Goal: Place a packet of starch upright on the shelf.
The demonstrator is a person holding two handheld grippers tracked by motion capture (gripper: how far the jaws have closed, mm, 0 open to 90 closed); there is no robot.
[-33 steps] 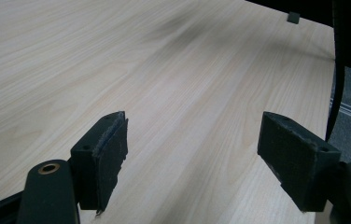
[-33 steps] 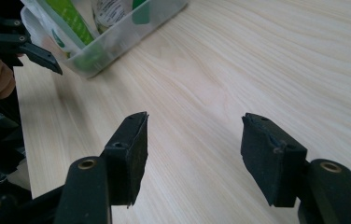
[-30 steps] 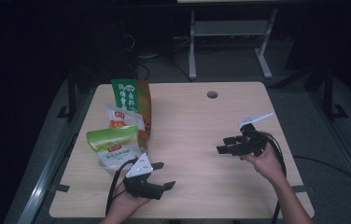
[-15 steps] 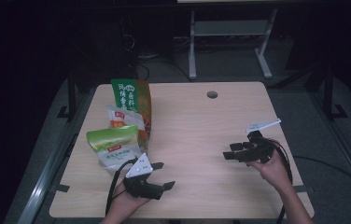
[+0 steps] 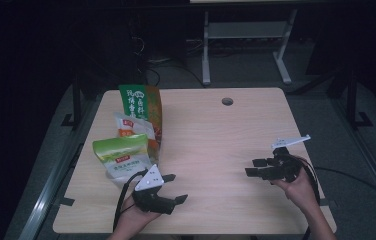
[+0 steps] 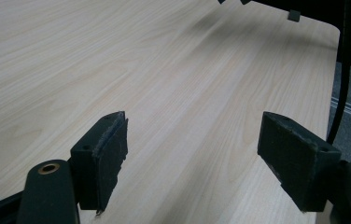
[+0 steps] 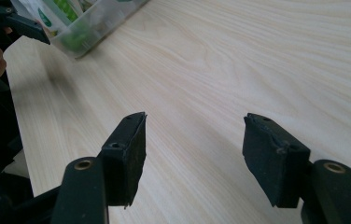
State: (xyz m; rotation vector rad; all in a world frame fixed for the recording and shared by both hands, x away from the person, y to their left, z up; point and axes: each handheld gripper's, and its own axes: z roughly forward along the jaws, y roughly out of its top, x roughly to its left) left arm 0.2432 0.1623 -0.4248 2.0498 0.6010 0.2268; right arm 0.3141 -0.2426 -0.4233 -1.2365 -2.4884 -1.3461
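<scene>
"Pale wood everywhere, and nothing clamped yet? Both sets of jaws stand apart over bare tabletop (image 5: 211,145)."

"Right. The left gripper (image 5: 172,187) rests near the table's front edge, just beside the green snack bag (image 5: 121,156). The right gripper (image 5: 255,167) hovers well apart, empty, pointing toward the bags."

"So which step is this?"

"Looks like the approach. Next, one gripper likely has to reach the green snack bag at the table's left, with the tall orange-green pouch (image 5: 141,107) standing behind it."

"And the room?"

"Dark; a white metal frame (image 5: 246,35) stands beyond the table."
</scene>
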